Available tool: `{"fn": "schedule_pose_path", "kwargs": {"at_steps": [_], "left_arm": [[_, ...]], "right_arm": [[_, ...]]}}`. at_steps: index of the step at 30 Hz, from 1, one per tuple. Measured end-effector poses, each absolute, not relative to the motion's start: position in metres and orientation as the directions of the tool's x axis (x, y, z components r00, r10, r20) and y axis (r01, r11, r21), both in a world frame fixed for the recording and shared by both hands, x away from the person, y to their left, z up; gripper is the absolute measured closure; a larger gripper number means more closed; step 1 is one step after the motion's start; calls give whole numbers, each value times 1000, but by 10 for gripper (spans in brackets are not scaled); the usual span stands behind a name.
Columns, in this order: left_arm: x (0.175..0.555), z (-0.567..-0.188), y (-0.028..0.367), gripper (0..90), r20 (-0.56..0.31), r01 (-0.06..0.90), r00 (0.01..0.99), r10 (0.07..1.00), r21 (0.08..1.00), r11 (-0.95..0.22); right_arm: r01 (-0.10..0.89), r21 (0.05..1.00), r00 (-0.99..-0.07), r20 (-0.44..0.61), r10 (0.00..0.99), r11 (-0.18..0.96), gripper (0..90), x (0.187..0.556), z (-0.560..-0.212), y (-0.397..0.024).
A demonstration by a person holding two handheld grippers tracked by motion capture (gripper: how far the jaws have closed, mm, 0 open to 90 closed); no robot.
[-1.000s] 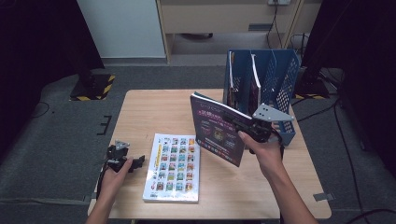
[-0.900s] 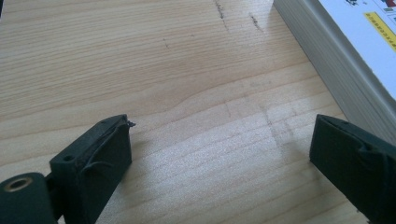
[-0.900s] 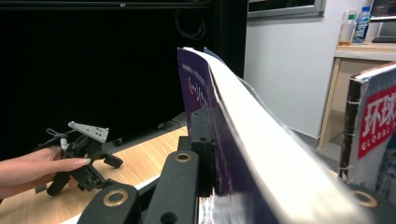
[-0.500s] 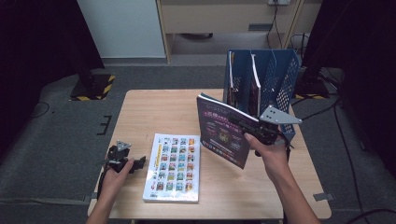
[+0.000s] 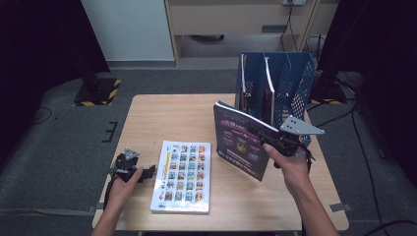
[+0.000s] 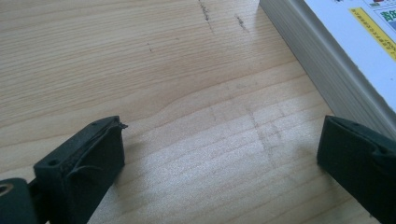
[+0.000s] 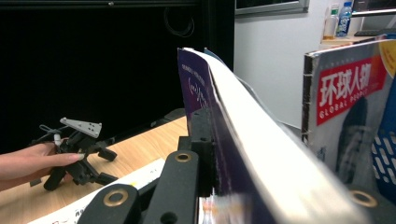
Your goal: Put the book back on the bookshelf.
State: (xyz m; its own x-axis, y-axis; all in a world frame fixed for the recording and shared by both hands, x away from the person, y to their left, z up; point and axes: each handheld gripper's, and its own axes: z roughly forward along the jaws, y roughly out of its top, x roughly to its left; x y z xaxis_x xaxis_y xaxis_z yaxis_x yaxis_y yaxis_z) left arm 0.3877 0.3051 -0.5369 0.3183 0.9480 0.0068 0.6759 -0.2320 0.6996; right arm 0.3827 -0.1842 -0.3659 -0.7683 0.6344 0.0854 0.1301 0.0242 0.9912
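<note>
A purple-covered book (image 5: 240, 142) is held upright above the table's right half, with my right gripper (image 5: 259, 133) shut on its near edge. In the right gripper view its pages (image 7: 243, 126) curve away past the black jaw. The book stands just in front of the blue file rack (image 5: 297, 81). A white book with a grid of coloured pictures (image 5: 182, 177) lies flat on the table. My left gripper (image 5: 149, 172) rests on the wood just left of it. Its jaws have just been opening and stand wide (image 6: 219, 158), with only bare wood between them.
The wooden table (image 5: 162, 115) has bare room at its back left. The rack holds upright magazines (image 7: 345, 102) in its slots. The white book's page edge (image 6: 322, 60) lies close to the left gripper's right jaw. Dark floor surrounds the table.
The right hand has carried the purple book a little to the right, toward the blue rack. The left hand has stayed in place beside the white book.
</note>
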Motion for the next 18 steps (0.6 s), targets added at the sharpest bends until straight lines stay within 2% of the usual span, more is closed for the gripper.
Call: {"fn": "schedule_pose_path", "kwargs": {"at_steps": [18], "left_arm": [[388,-537,305,0,9,676,324,946,698,-238]], "right_arm": [[146,989,-743,93,663,25,838,368,-372,-214]]}}
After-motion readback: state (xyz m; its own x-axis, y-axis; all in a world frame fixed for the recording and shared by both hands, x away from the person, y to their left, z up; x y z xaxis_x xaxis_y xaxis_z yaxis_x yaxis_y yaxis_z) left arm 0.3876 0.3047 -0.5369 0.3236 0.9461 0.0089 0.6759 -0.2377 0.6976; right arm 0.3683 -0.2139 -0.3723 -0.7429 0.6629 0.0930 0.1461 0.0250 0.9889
